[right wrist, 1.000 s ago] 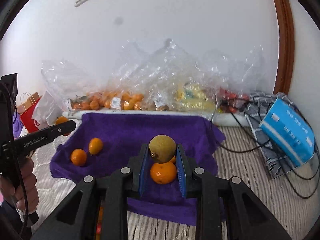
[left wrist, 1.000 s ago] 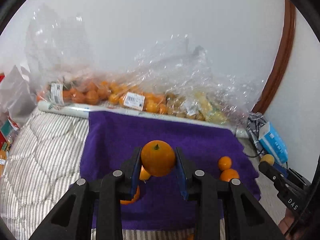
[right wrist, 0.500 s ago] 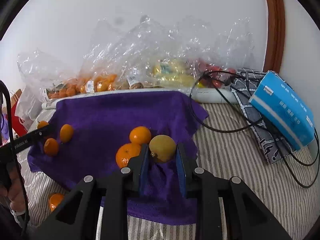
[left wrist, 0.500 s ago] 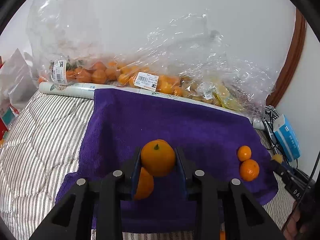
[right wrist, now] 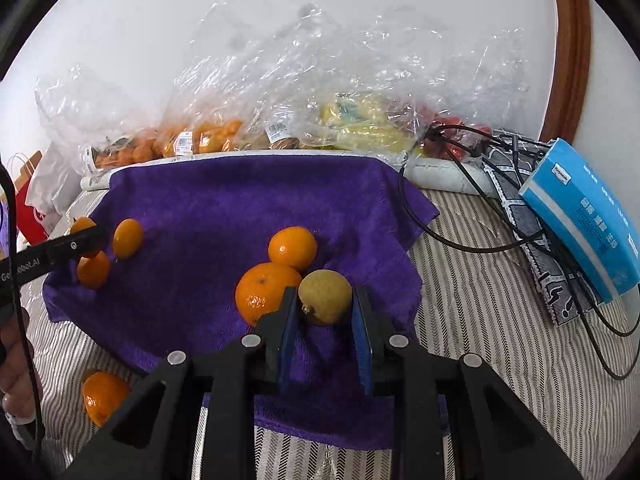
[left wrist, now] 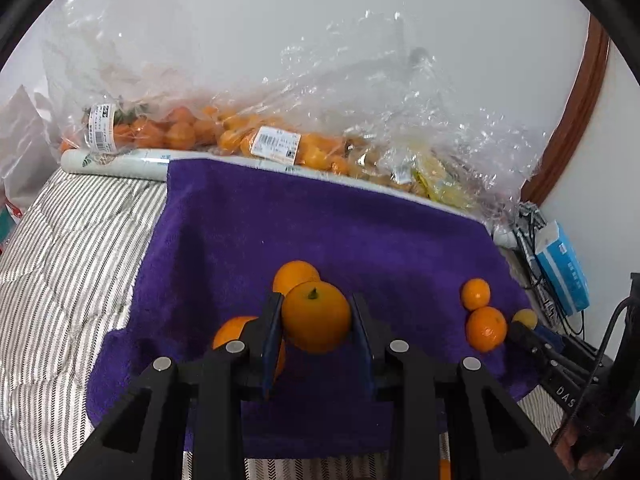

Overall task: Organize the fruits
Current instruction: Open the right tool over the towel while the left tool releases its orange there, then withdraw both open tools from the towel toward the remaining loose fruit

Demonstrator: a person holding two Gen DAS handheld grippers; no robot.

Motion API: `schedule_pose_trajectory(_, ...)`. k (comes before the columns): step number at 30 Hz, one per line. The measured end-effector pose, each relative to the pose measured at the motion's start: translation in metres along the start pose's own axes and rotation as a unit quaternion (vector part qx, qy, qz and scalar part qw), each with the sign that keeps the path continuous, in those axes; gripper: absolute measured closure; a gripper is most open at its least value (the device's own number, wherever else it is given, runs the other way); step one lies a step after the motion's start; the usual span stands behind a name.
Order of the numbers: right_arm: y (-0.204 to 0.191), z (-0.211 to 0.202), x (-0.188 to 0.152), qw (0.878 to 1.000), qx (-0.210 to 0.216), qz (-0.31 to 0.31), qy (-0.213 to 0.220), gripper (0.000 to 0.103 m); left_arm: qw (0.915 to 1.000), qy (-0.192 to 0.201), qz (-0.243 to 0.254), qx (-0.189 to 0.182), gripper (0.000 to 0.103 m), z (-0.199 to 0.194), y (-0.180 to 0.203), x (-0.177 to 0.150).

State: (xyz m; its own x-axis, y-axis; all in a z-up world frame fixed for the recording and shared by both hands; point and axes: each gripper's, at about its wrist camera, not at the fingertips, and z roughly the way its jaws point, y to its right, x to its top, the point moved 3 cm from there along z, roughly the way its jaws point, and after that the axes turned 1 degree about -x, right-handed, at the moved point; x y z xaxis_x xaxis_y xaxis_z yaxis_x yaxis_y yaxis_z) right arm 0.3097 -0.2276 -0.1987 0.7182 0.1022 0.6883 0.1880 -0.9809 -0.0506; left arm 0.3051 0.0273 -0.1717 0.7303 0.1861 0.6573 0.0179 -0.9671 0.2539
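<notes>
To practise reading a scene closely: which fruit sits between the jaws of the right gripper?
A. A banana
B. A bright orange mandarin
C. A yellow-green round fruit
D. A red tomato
C: in the right wrist view the right gripper has a yellow-green fruit between its jaws, on the purple towel beside two orange mandarins; the left gripper is the one with an orange.
</notes>
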Motion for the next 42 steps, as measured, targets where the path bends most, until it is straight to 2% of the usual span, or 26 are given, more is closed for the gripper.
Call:
schedule_pose_trajectory(10,-0.002,-0.004,0.002,1.0,0.003,-0.004,0.012,0.076,0.9996,-0.022,0.019,0.005,0.072,0.01,0.01,-0.011)
schedule_pose_trajectory(14,-0.003,-0.011,0.003,1.0,0.004,-0.004,0.029,0.065,0.9995,-0.026,0.02,0.003,0.072,0.011,0.012,-0.012)
schedule_pose_trajectory(16,-0.003,-0.012,0.004,0.999,0.006,-0.003,0.031,0.065,0.9994,-0.027,0.02,-0.001,0.072,0.01,0.013,-0.012)
schedule_pose_trajectory(20,-0.006,-0.016,0.005,0.999,0.007,-0.005,0.04,0.058,0.9994,-0.021,0.017,-0.021,0.065,0.004,0.016,-0.01)
schedule_pose_trajectory(25,-0.009,-0.023,0.006,0.999,0.007,-0.005,0.05,0.058,0.9994,-0.007,0.025,-0.024,0.065,-0.007,0.022,-0.007)
schedule_pose_trajectory(32,-0.02,-0.053,0.007,0.997,0.001,-0.003,0.079,0.058,0.9984,0.024,0.045,-0.024,0.065,-0.049,0.038,-0.002)
schedule_pose_trajectory(39,-0.026,-0.104,-0.002,0.995,-0.007,0.009,0.099,0.054,0.9983,0.022,0.051,-0.019,0.065,-0.09,0.03,-0.023)
schedule_pose_trajectory(42,-0.033,-0.12,-0.013,0.996,-0.004,0.01,0.087,0.054,0.9984,0.016,0.052,-0.019,0.064,-0.107,0.022,-0.038)
